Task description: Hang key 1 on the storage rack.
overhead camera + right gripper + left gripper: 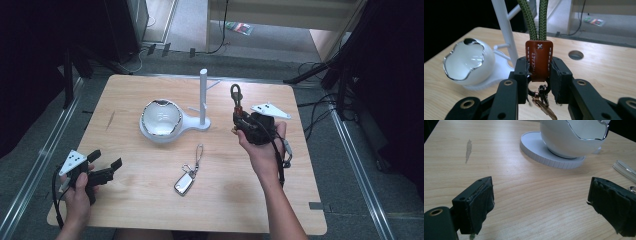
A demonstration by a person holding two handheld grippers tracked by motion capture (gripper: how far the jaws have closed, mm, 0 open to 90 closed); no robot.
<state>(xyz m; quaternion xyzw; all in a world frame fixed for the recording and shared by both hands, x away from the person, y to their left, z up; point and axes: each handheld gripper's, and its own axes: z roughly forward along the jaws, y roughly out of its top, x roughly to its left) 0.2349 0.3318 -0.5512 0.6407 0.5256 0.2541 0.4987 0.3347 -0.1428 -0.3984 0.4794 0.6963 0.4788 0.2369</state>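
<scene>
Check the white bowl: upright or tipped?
Upright: the white bowl sits mouth-up on its round base, wavy silver rim on top.

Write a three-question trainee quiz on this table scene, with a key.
1. True or false: the right gripper is shut on the brown tab of the green cord loop.
2. What lies on the table in front of the bowl: (a) a spoon, (b) a car key, (c) a cup?
3. How do the left gripper's jaws stand?

Key: 1 true; 2 b; 3 open, nothing between them.
</scene>
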